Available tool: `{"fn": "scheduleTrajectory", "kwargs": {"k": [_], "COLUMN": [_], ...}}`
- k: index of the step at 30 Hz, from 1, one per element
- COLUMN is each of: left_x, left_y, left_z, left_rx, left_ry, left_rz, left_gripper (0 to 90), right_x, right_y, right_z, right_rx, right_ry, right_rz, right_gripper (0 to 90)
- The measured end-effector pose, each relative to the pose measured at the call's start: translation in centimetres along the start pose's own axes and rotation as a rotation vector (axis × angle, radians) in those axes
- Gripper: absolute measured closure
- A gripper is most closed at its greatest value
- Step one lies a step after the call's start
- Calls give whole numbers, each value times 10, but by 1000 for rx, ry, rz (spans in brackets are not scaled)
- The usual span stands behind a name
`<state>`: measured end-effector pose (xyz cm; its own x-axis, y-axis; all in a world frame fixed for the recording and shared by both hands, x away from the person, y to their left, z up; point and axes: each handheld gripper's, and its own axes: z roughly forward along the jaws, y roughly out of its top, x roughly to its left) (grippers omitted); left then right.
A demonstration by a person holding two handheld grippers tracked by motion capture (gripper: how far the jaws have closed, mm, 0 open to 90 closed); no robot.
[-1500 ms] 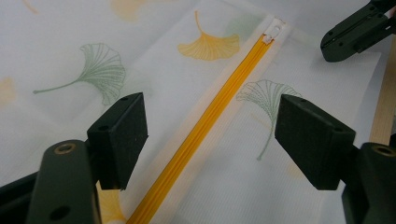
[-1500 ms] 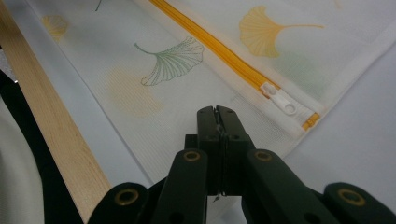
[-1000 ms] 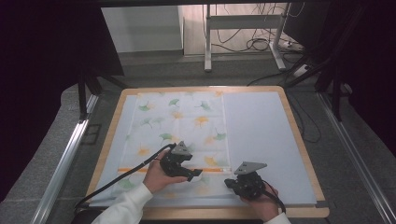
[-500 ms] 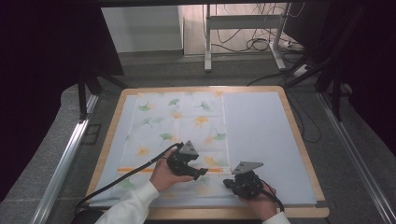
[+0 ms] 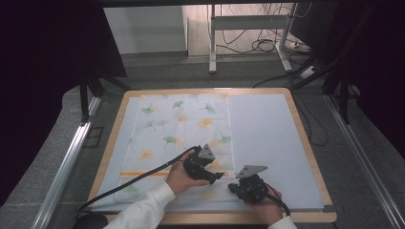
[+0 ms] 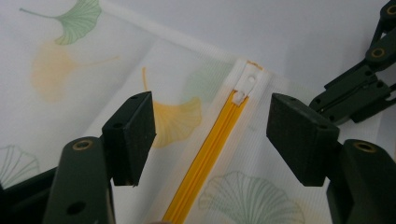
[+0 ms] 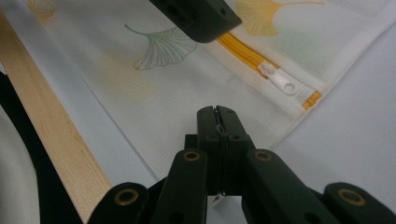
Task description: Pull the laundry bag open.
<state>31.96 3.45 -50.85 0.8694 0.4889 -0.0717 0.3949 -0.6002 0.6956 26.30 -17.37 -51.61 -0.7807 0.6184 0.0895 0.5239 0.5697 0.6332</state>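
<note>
White mesh pouch with ginkgo-leaf print (image 5: 184,138) was seen flat on the pale mat (image 5: 267,133) from the high view, left gripper (image 5: 216,176) shifted along since a second earlier. Left gripper view: jaws were closing a bit, still wide over the white zipper pull (image 6: 245,86), so a grab looked close. Right gripper view: right gripper (image 7: 218,116) pinched the pouch edge.

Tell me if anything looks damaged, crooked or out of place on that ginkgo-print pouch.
Nothing stands out. The ginkgo-print pouch lies flat on the pale mat, its yellow zipper runs straight, and the white slider sits at the zipper's end near the corner, looking intact.
</note>
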Motion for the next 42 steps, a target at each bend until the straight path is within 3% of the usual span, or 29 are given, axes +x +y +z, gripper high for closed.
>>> {"fn": "scheduleTrajectory", "kwargs": {"k": [7, 11, 14, 16, 19, 29, 42], "left_x": [-3, -3, -2, -2, -5, -8, -11], "left_y": [6, 7, 8, 9, 11, 23, 25], "left_z": [5, 7, 9, 10, 16, 25, 41], "left_rx": [1, -24, -10, 9, -7, 19, 53], "left_ry": [12, 9, 4, 11, 0, 21, 22], "left_rz": [18, -14, -6, 25, 6, 64, 73], "left_gripper": [331, 336, 348, 349, 349, 359, 427], "right_x": [-1, -1, -1, -1, -2, -2, -2], "right_y": [0, 0, 0, 0, 0, -1, 0], "right_z": [1, 1, 2, 2, 2, 3, 3], "right_rx": [6, 8, 9, 10, 15, 19, 22], "right_ry": [-3, -4, -4, -4, -9, -11, -12], "right_rz": [0, -1, -2, -2, 2, -6, -10], "right_gripper": [884, 884, 884, 884, 884, 884, 884]}}
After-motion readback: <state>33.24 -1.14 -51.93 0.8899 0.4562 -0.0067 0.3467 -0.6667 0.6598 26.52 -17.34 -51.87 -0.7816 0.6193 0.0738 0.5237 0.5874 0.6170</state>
